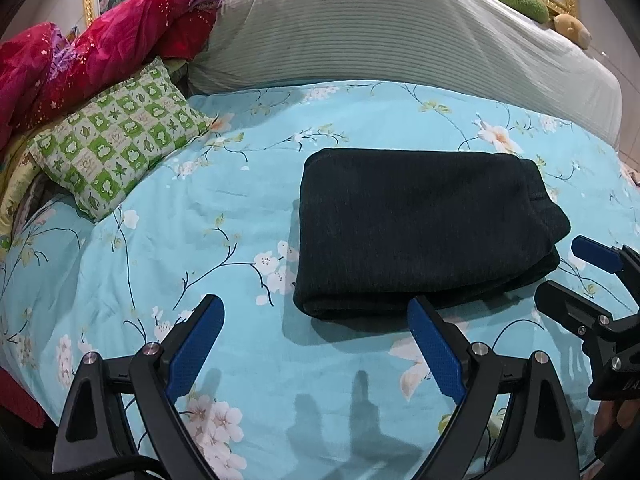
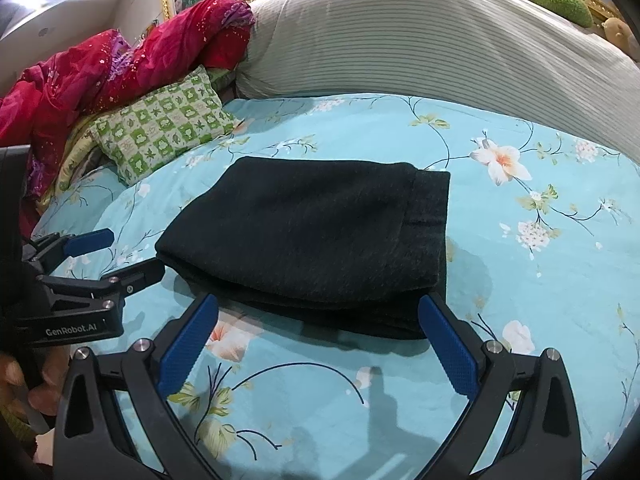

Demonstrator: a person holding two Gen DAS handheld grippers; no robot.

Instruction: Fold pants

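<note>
The black pants [image 1: 420,228] lie folded into a thick rectangle on the light blue floral bedsheet [image 1: 180,240]; they also show in the right wrist view [image 2: 312,240]. My left gripper [image 1: 316,308] is open and empty, just in front of the bundle's near left corner. My right gripper [image 2: 318,306] is open and empty, at the bundle's near edge, fingers wide apart. The right gripper also shows at the right edge of the left wrist view [image 1: 568,272]. The left gripper shows at the left of the right wrist view [image 2: 128,256].
A green checked pillow [image 1: 120,148] and a crumpled red quilt [image 1: 100,52] lie at the back left. A big white striped pillow [image 1: 380,36] runs along the headboard. Green and tan plush toys [image 1: 524,2] sit on the gilded frame behind.
</note>
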